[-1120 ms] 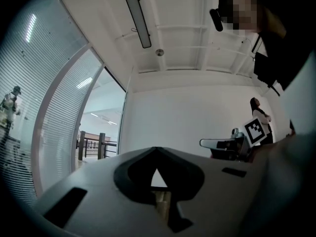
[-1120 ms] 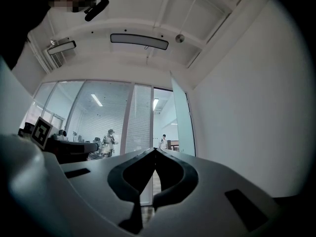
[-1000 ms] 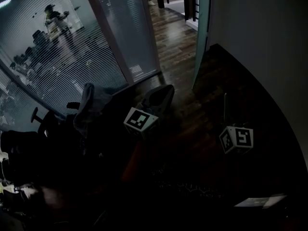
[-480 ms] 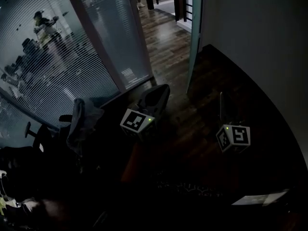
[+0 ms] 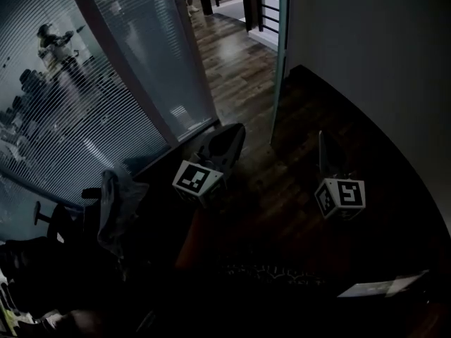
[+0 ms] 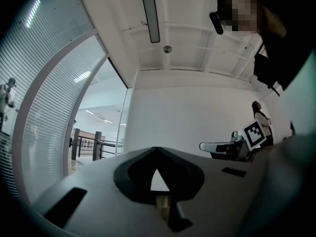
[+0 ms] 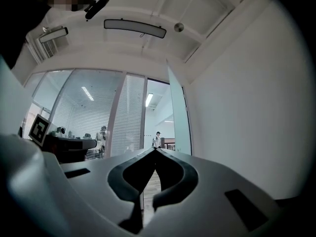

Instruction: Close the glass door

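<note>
- Stretching down the left side, a striped glass partition point(image 5: 106, 83) borders a dark wood floor point(image 5: 239, 76).
- Glass door point(image 5: 280, 62) stands open, seen edge-on beside the white wall point(image 5: 366, 62), ahead of both grippers and untouched.
- Left gripper point(image 6: 157, 152): jaw tips pressed together, holding nothing.
- Right gripper point(image 7: 156, 151): jaw tips also together, empty.

Top of glass door point(image 5: 280, 62) beyond head view's upper edge; distant person point(image 7: 157, 138) too small for detail.
</note>
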Demonstrator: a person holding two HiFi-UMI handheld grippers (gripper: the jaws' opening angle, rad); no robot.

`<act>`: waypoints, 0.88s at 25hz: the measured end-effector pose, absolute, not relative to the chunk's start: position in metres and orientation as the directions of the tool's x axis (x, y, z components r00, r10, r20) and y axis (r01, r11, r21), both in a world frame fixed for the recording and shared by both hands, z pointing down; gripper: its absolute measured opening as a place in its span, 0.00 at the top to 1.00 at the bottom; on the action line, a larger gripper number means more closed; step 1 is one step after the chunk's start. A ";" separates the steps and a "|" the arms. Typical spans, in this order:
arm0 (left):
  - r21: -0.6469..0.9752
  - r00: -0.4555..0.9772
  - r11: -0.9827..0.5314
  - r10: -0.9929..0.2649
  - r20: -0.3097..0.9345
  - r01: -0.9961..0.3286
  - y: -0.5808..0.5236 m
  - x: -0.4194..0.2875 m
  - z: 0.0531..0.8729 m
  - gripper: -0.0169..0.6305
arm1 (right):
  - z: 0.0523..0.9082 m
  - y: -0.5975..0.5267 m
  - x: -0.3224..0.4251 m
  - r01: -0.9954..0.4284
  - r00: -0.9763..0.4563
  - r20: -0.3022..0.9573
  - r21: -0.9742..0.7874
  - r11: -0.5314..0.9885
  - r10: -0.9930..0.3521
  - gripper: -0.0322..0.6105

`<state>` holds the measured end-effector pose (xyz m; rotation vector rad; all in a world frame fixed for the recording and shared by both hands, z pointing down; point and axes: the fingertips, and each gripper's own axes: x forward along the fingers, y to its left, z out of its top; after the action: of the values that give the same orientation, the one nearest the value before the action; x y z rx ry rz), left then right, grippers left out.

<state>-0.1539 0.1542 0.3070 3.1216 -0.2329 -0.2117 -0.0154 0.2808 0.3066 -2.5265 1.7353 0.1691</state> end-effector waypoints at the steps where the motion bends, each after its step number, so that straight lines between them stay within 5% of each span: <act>1: 0.015 0.980 -0.989 -0.147 -0.132 -0.146 0.148 -0.152 0.308 0.97 | 0.307 0.276 -0.012 -0.931 0.361 -0.129 0.002 -0.364 -0.924 0.95; 22: 0.016 0.979 -0.984 -0.178 -0.100 -0.178 0.053 -0.041 0.322 0.97 | 0.324 0.182 0.106 -0.934 0.354 -0.099 0.001 -0.356 -0.930 0.95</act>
<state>-0.0413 0.0534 0.3220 3.1181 -0.2807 -0.1579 0.1059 0.1819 0.3242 -2.5390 1.7493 0.1262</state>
